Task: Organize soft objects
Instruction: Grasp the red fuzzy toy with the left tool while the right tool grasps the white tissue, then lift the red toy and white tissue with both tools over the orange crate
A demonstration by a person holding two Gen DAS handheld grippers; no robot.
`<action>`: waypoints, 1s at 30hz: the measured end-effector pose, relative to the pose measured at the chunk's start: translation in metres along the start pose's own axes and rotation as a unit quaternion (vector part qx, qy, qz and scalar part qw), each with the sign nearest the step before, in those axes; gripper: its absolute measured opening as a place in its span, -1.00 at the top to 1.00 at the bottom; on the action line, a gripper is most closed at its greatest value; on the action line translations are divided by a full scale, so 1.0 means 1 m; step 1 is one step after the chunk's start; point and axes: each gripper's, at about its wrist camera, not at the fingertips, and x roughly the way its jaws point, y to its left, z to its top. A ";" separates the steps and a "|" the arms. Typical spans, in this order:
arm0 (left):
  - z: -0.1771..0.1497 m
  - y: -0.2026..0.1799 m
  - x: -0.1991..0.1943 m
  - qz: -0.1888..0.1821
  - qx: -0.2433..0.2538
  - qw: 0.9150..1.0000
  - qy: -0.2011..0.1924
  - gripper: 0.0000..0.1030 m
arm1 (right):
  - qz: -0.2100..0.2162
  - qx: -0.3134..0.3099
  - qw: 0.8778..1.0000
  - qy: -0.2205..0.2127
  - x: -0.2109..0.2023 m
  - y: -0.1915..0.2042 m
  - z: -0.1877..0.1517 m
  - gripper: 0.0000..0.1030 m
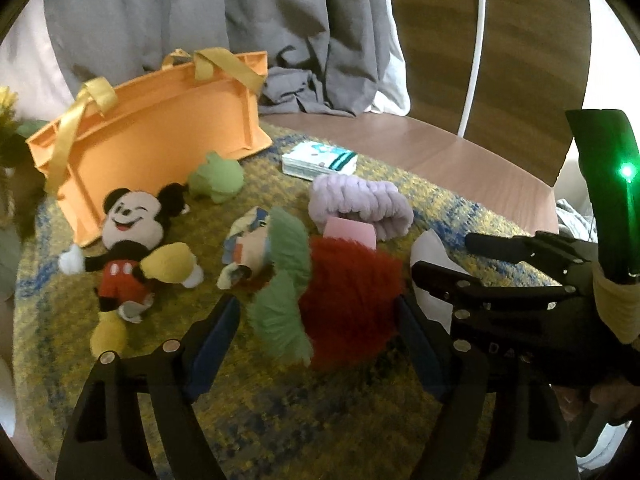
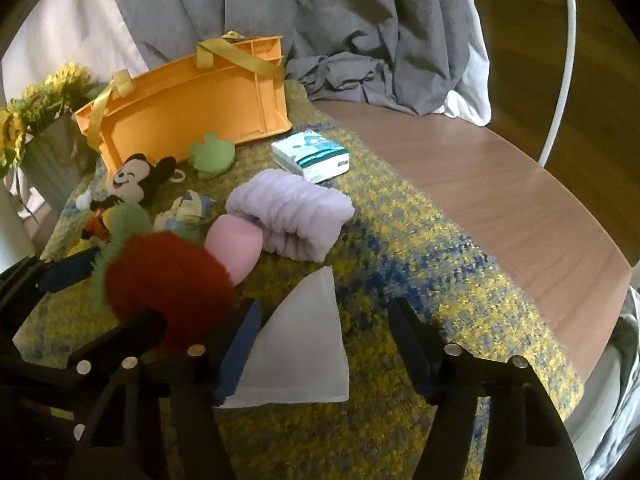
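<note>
A fluffy red and green toy [image 1: 348, 300] lies on the yellow-blue mat. My left gripper [image 1: 316, 304] straddles it, open, with the left pad clear of the green fluff. A white folded cloth [image 2: 304, 352] lies between the fingers of my right gripper [image 2: 326, 306], which is also open, with the right finger well off the cloth. Further back lie a mouse plush [image 1: 128, 236], a small duck plush [image 1: 248, 240], a green plush [image 1: 216, 178], a pink piece [image 2: 236, 240] and a lilac fluffy roll [image 2: 292, 212].
An orange bag [image 1: 160, 128] with yellow handles lies on its side at the back left of the mat. A tissue pack [image 2: 312, 156] sits beside it. Sunflowers in a grey vase [image 2: 52, 160] stand at the left. Grey fabric hangs behind the round wooden table [image 2: 500, 200].
</note>
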 end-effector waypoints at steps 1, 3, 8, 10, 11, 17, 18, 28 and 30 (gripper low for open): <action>0.000 0.000 0.003 -0.001 -0.001 1.000 0.002 -0.49 | 0.007 0.004 1.000 0.003 0.003 -0.001 0.000 -0.17; 0.001 0.001 0.009 -0.005 -0.003 1.000 0.006 -0.48 | 0.014 0.012 1.000 0.011 0.008 -0.004 0.000 -0.11; 0.002 0.003 0.019 -0.020 -0.017 0.999 0.020 -0.24 | 0.022 0.018 0.999 0.015 0.015 -0.004 0.000 0.02; 0.003 0.002 0.022 -0.022 -0.023 0.999 0.023 -0.16 | 0.027 0.016 0.999 0.015 0.016 -0.003 0.000 0.16; 0.003 0.002 0.023 -0.025 -0.027 0.999 0.026 -0.13 | 0.029 0.017 0.999 0.016 0.016 -0.003 0.001 0.18; 0.003 -0.003 0.020 -0.021 -0.027 0.999 0.023 0.15 | 0.047 0.006 0.999 0.021 0.014 0.003 0.002 0.64; 0.003 -0.003 0.018 -0.019 -0.028 0.999 0.022 0.16 | 0.046 0.001 0.999 0.019 0.012 0.005 0.002 0.67; 0.006 -0.003 -0.010 -0.003 -0.050 0.999 -0.005 0.23 | 0.060 0.013 0.998 0.023 -0.006 0.005 0.005 0.75; 0.007 -0.002 -0.017 0.004 -0.052 0.999 -0.015 0.24 | 0.061 0.012 0.998 0.019 -0.012 0.006 0.006 0.75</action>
